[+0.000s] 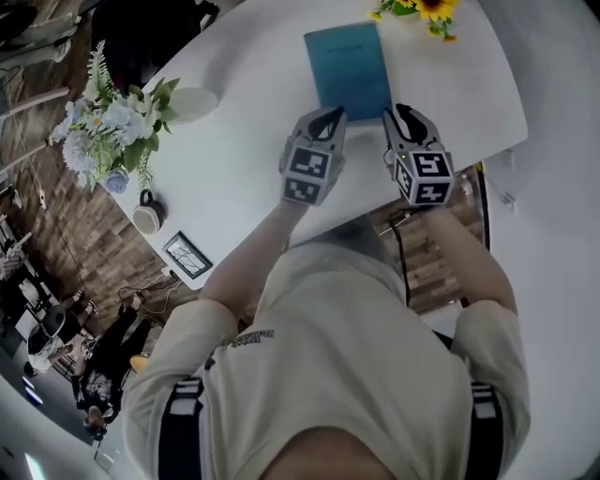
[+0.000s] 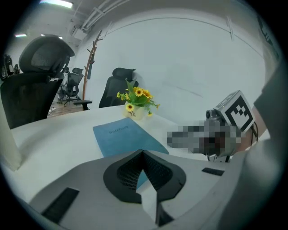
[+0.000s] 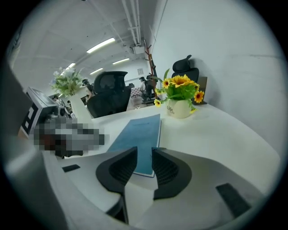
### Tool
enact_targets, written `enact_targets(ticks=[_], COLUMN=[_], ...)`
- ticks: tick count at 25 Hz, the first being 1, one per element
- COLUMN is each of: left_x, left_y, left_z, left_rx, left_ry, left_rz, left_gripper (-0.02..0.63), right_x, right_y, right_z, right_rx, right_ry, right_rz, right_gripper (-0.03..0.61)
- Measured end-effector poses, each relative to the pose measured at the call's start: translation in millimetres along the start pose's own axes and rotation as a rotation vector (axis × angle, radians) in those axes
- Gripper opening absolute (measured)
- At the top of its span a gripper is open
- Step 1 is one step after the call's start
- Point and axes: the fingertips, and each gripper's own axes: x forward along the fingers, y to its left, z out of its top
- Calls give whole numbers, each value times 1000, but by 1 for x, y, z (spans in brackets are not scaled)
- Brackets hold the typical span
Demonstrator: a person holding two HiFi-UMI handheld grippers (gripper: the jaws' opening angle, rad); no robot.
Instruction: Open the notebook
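A closed blue notebook (image 1: 347,67) lies flat on the white table (image 1: 244,159), its cover up. My left gripper (image 1: 328,114) hovers at its near left corner with the pads meeting at the tip and nothing between them. In the left gripper view the notebook (image 2: 123,134) runs away from the shut left gripper (image 2: 143,155), its near corner hidden behind the jaws. My right gripper (image 1: 404,112) is at the near right corner. In the right gripper view a narrow gap shows between the right gripper's (image 3: 144,155) pads, empty, with the notebook's (image 3: 139,134) near edge just beyond.
A white pot of sunflowers (image 1: 427,11) stands past the notebook's far right corner. A bouquet (image 1: 112,127), a small round speaker (image 1: 145,211) and a framed picture (image 1: 187,255) sit at the table's left. Office chairs (image 2: 40,76) stand beyond the table.
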Motion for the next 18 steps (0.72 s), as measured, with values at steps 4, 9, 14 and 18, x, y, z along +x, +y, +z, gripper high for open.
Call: enact_targets(ticks=[4,9,14,18], left_x=[13,23,28,29], left_y=[4,10,15,14], left_z=[-15,-31,-38,-39], left_rx=[-7,-38,-35,-33], left_ry=[40,81,94,98], left_rz=[-1,2,35,31], left_gripper=[2,2,2,2], right_x=[12,23,27,25], right_y=[-7,-7,-8,-6], right_z=[-16,-34,-38,-36], right_rx=[14,55,94,110], right_ry=[42,89,88,80], right_rz=[4,29,48,57], right_gripper=[106,149,148,132])
